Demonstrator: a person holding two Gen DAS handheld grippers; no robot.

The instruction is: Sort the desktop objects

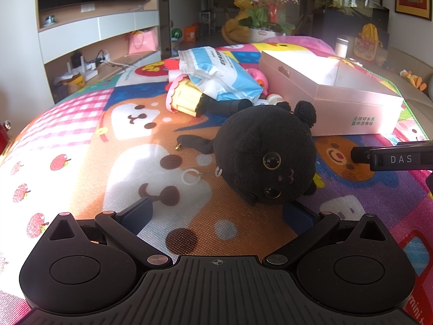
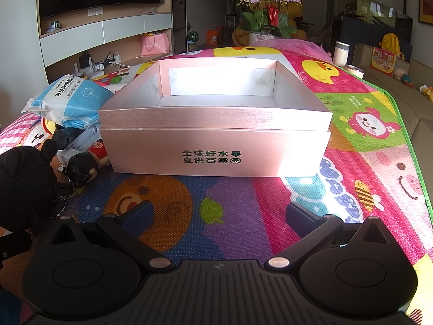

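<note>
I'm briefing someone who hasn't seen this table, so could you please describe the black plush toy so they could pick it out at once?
Find the big pink box on the colourful cartoon mat. The black plush toy lies just in front of its near-left corner, ahead of the open left gripper. It is the only round, furry, all-black item, with glossy eyes and small ears.

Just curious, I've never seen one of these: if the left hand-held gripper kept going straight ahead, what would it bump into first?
Most likely the black plush toy. The left hand-held gripper is open and the toy lies just ahead, a bit right of centre between its fingers. Exact depth is hard to judge.
</note>
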